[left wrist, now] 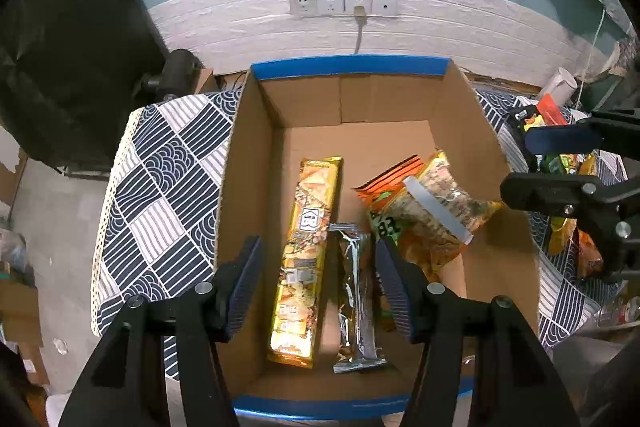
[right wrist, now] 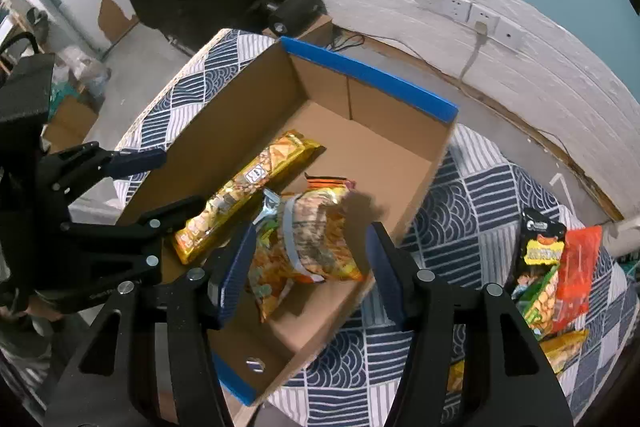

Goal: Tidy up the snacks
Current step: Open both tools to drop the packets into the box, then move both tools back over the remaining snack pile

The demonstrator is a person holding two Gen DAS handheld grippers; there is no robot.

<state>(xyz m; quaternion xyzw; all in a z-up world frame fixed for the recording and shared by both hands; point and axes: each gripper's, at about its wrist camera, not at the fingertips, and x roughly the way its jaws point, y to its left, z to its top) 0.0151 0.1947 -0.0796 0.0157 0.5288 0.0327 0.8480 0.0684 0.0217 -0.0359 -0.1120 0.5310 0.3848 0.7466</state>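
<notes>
A cardboard box (left wrist: 460,115) with blue-taped rims stands on a patterned tablecloth; it also shows in the right wrist view (right wrist: 384,131). Inside lie a long gold snack pack (left wrist: 306,251), a silver wrapped bar (left wrist: 358,303) and an orange-yellow snack bag (left wrist: 432,215) with a grey strip. My left gripper (left wrist: 318,283) is open above the box, its jaws either side of the gold pack and silver bar, holding nothing. My right gripper (right wrist: 308,267) is open and empty over the box's near corner, above the snack bag (right wrist: 316,239). It also shows at the right in the left wrist view (left wrist: 556,167).
More snack packs (right wrist: 556,267) lie on the tablecloth (right wrist: 472,211) right of the box, red, black, green and yellow. A white wall with sockets (left wrist: 344,4) runs behind. A black object (left wrist: 60,47) stands at the far left. Floor (left wrist: 60,227) lies left of the table.
</notes>
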